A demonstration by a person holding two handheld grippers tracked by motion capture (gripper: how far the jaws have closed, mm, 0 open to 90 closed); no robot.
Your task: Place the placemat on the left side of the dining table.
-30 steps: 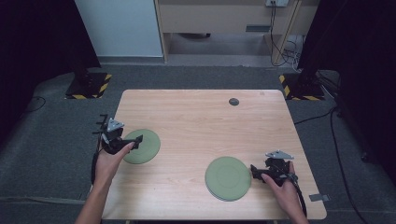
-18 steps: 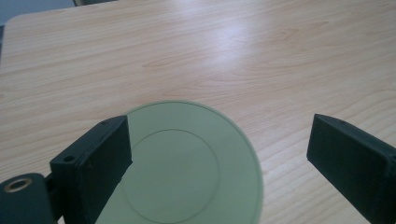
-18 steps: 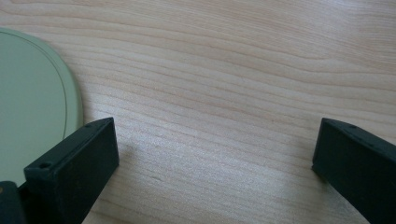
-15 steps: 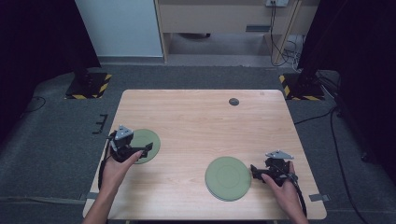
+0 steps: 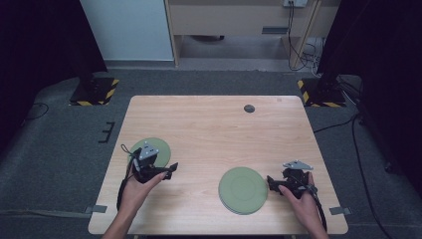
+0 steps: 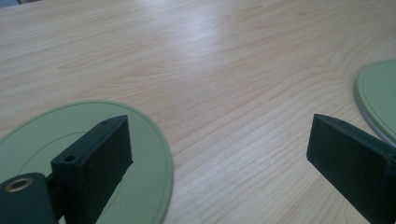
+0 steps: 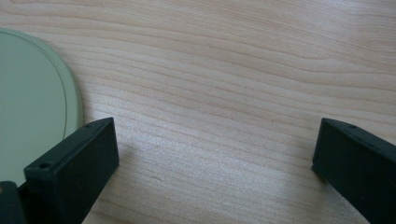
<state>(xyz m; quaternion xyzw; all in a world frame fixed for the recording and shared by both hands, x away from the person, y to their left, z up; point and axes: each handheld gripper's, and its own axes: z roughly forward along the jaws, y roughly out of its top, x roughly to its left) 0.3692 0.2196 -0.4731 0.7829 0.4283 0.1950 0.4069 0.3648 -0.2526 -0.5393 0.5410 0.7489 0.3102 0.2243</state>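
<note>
Two flat green plates lie on the wooden table (image 5: 214,129). The left plate (image 5: 158,146) is at the table's left, and the person's left hand holds my left gripper (image 5: 170,170) over its near right rim, pointing right. In the left gripper view the jaws stand wide apart, so the left gripper (image 6: 219,137) is open with bare wood between them. The left plate (image 6: 42,140) lies under one jaw and the other plate (image 6: 379,95) is at the right edge. The right plate (image 5: 243,189) lies near the front. My right gripper (image 5: 271,182) is just right of it, pointing left. The right gripper (image 7: 215,140) is open, beside the plate's rim (image 7: 32,93).
A small dark round disc (image 5: 249,108) sits near the table's far edge. Black stands with yellow-striped bases (image 5: 94,89) are on the floor at both far corners. Bare wood spans the middle and back of the table.
My left gripper has moved right and toward the person, from the left plate's left rim to over its near right rim. The right gripper has stayed put.
</note>
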